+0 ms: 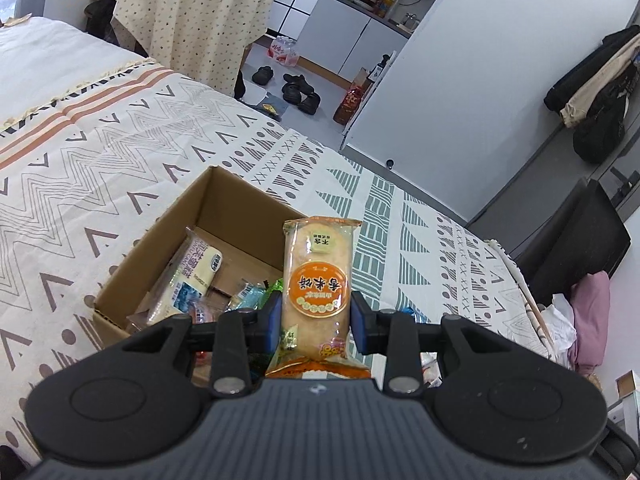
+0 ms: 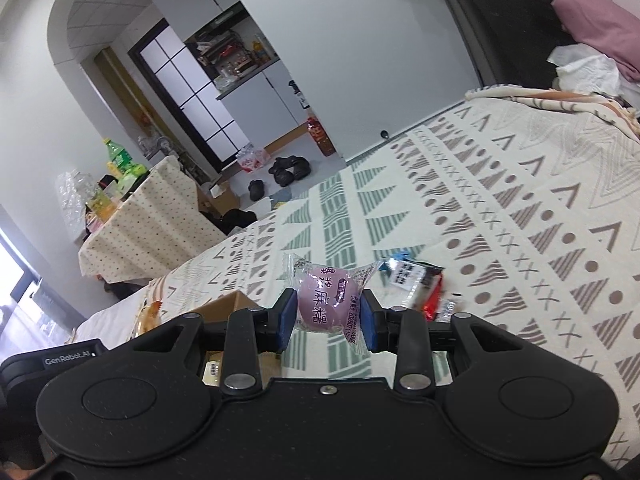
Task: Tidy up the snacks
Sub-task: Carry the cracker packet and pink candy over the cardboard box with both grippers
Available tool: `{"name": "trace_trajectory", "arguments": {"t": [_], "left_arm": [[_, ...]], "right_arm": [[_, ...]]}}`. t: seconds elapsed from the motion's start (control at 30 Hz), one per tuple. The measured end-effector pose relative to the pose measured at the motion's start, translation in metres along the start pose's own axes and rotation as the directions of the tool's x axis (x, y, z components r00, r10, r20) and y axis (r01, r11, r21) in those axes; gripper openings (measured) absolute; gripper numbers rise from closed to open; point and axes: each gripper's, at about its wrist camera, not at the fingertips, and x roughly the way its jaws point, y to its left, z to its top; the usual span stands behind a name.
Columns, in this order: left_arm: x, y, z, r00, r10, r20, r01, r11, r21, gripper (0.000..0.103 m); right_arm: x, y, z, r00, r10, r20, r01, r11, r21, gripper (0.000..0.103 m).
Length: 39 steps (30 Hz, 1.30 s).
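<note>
the rice cracker pack (image 1: 316, 292) stands upright in the lower centre of the left wrist view, its long axis running along the fingers and its sealed top edge well past the fingertips. the left gripper (image 1: 316, 322) is closed on the lower part of the pack; one blue pad (image 1: 273, 320) presses its left edge and the other its right edge. gripping low and across the narrow width leaves most of the pack free ahead of the fingers, which probably suits dropping it end-first into a container.

the cardboard box (image 1: 224, 200) sits to the left of and behind the pack, in the centre-left of the frame, resting on the patterned bed cover (image 1: 80, 184). it is open at the top and already holds several wrapped snacks, including a long white packet (image 1: 188, 284) leaning against its left wall. judged from this, the box is the collecting point.

in the right wrist view, the purple sweet (image 2: 326, 304) sits at lower centre, clamped between the pads of the right gripper (image 2: 329, 322). the round body lies between the fingertips; the twisted wrapper ends stick out above. more loose snack packets (image 2: 416, 284) lie on the bed cover just right of it, not yet collected. a corner of the box shows at lower left.
</note>
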Motion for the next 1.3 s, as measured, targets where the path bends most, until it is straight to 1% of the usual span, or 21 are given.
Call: {"name": "trace_trajectory", "arguments": {"t": [0.23,0.57,0.73,0.97,1.07,1.2,1.27,1.3], "left_arm": [[0.002,0.012,0.004,1.000,0.001,-0.010,-0.001,1.000,-0.030,0.034],[0.010,0.037,0.017,1.000,0.022,-0.017,-0.023,0.994,-0.106,0.034],[0.019,0.050,0.020,0.999,0.035,-0.033,-0.040,0.988,-0.150,0.034],[0.035,0.060,0.024,0.998,0.050,-0.043,-0.057,0.981,-0.185,0.034],[0.044,0.064,0.025,0.998,0.042,-0.056,-0.053,0.976,-0.212,0.034],[0.053,0.066,0.027,0.997,0.051,-0.060,-0.063,0.974,-0.219,0.034],[0.058,0.070,0.028,0.996,0.056,-0.073,-0.072,0.968,-0.240,0.037],[0.059,0.071,0.028,0.995,0.061,-0.077,-0.079,0.966,-0.247,0.038]], "right_arm": [[0.008,0.021,0.000,1.000,0.026,0.000,-0.026,0.999,-0.021,0.033],[0.031,0.049,-0.008,0.997,0.065,-0.035,-0.067,0.997,-0.042,0.033],[0.047,0.064,-0.015,0.994,0.090,-0.064,-0.093,0.994,-0.049,0.033],[0.070,0.083,-0.022,0.988,0.116,-0.097,-0.122,0.991,-0.058,0.033],[0.081,0.089,-0.024,0.986,0.121,-0.111,-0.128,0.990,-0.063,0.033],[0.093,0.095,-0.026,0.984,0.124,-0.125,-0.133,0.989,-0.065,0.033],[0.098,0.098,-0.026,0.984,0.126,-0.129,-0.135,0.989,-0.064,0.033],[0.100,0.100,-0.026,0.983,0.127,-0.130,-0.136,0.989,-0.063,0.033]]}}
